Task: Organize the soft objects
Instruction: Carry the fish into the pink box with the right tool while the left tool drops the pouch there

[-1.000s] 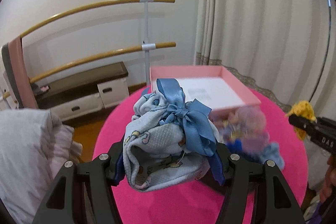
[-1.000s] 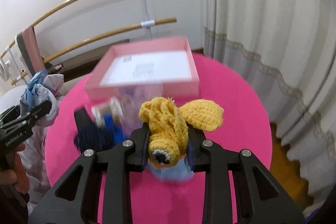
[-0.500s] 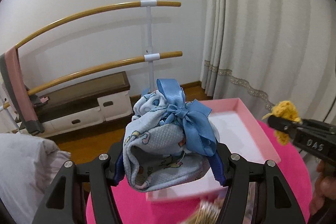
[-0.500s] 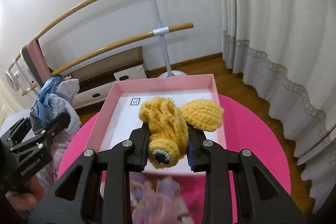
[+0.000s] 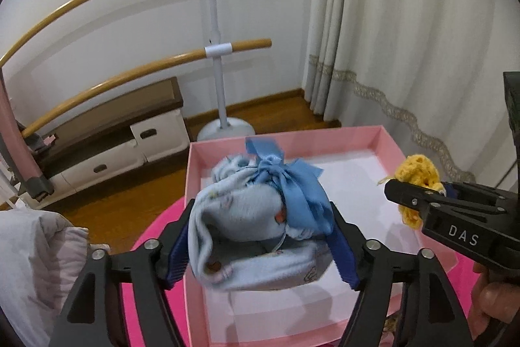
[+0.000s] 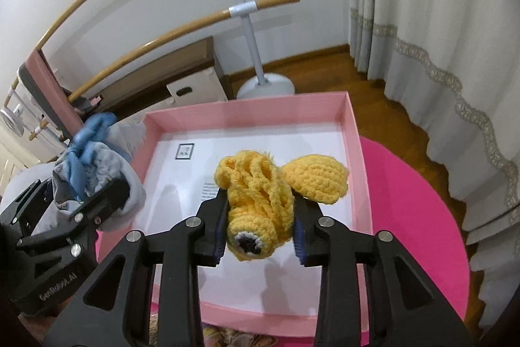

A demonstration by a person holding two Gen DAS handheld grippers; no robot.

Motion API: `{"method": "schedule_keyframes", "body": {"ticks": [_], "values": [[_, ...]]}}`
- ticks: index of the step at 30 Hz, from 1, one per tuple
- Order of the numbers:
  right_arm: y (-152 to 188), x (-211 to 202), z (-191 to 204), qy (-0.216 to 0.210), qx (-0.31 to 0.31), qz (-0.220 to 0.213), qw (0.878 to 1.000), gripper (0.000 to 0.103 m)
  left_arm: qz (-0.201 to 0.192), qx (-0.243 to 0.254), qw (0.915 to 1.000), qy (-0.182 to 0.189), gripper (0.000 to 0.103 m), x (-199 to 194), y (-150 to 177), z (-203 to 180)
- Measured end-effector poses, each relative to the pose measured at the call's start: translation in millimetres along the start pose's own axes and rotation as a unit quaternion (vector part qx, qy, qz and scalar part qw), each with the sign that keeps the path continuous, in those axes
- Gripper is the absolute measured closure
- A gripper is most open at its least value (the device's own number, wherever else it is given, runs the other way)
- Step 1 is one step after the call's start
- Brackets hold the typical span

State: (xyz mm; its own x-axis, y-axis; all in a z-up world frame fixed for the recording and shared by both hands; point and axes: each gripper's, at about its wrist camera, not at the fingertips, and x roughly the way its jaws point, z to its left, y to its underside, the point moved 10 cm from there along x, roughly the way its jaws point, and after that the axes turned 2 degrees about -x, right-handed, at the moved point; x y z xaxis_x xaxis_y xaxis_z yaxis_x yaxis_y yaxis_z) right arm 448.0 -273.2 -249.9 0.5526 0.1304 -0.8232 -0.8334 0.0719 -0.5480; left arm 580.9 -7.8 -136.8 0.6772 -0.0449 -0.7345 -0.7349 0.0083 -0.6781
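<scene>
counter point(image 6: 406, 184): round, pink, under both sets of jaws.
box point(image 6: 352, 132): pink, open, white floor; sits directly below both loads.
bundle point(image 5: 256, 233): pale blue cloth tied with a ribbon, between the left gripper point(image 5: 263, 244) jaws, which are opening wide; blurred, likely slipping free. Judged light, squashy; best taken across its fat middle, not the ribbon.
toy point(image 6: 256, 204): yellow crochet, between the right gripper point(image 6: 258, 231) jaws, which are narrow and opening. Judged featherlight, springy; grip the body, not the floppy fin.
</scene>
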Motion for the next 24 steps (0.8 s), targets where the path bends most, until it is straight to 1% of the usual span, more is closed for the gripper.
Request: {"method": "schedule_keyframes", "body": {"ticks": [1,2,3,4,5,7,9,11,12,14,15,20,21,22,24], "values": [[1.6,2.6,-1.6,-0.001,0.001,0.003,1.0,0.067,0.0,0.001,1.0,-0.003,0.024,6.4,-8.9,-0.2],[3.4,3.3,-2.9,-0.002,0.002,0.003,1.0,0.062,-0.004,0.001,1.0,-0.007,0.022,6.2,-12.4,1.8],[3.5,2.5,-4.8,0.001,0.003,-0.001,1.0,0.059,-0.007,0.0,0.9999,-0.008,0.016,6.2,-18.1,0.1],[4.3,0.3,-5.3,0.001,0.007,-0.005,1.0,0.045,-0.012,0.0,0.9999,-0.01,0.01,6.9,-21.7,-0.7],[3.8,-1.3,-6.7,-0.001,0.012,-0.01,1.0,0.023,-0.017,0.001,0.9998,-0.011,0.007,4.4,-23.4,-0.9],[2.9,-5.8,-8.0,-0.004,0.015,-0.022,1.0,0.003,-0.027,0.003,0.9994,-0.019,0.001,-1.8,-23.3,0.5],[3.4,-10.3,-6.1,-0.006,0.012,-0.026,1.0,0.0,-0.038,0.001,0.9989,-0.028,0.0,-11.7,-25.0,3.6],[4.6,-15.4,-2.6,-0.002,0.011,-0.026,1.0,0.0,-0.043,-0.002,0.9987,-0.027,0.0,-22.1,-16.2,2.8],[4.8,-17.2,-1.9,-0.001,0.011,-0.028,1.0,0.0,-0.047,-0.003,0.9984,-0.03,0.0,-28.2,-17.9,4.0],[5.7,-25.8,-0.4,0.0,0.013,-0.035,0.999,0.0,-0.054,-0.003,0.9979,-0.036,0.0,-44.0,-0.8,5.3],[6.1,-32.2,0.0,0.001,0.014,-0.04,0.999,0.0,-0.061,-0.004,0.9974,-0.037,0.0,-52.6,-0.6,6.6],[10.1,-78.5,3.0,-0.001,0.02,-0.084,0.996,0.0,-0.09,-0.012,0.9949,-0.043,0.0,-94.0,20.5,12.4],[12.3,-87.2,4.3,-0.003,0.02,-0.092,0.996,0.0,-0.098,-0.014,0.9941,-0.044,0.0,-105.5,28.0,14.7],[15.1,-100.9,7.0,-0.004,0.018,-0.104,0.994,0.0,-0.104,-0.015,0.9934,-0.045,0.0,-120.2,44.5,18.4],[21.1,-124.2,10.6,0.001,0.014,-0.124,0.992,0.0,-0.118,-0.017,0.9916,-0.05,0.0,-138.7,54.7,19.3]]}}
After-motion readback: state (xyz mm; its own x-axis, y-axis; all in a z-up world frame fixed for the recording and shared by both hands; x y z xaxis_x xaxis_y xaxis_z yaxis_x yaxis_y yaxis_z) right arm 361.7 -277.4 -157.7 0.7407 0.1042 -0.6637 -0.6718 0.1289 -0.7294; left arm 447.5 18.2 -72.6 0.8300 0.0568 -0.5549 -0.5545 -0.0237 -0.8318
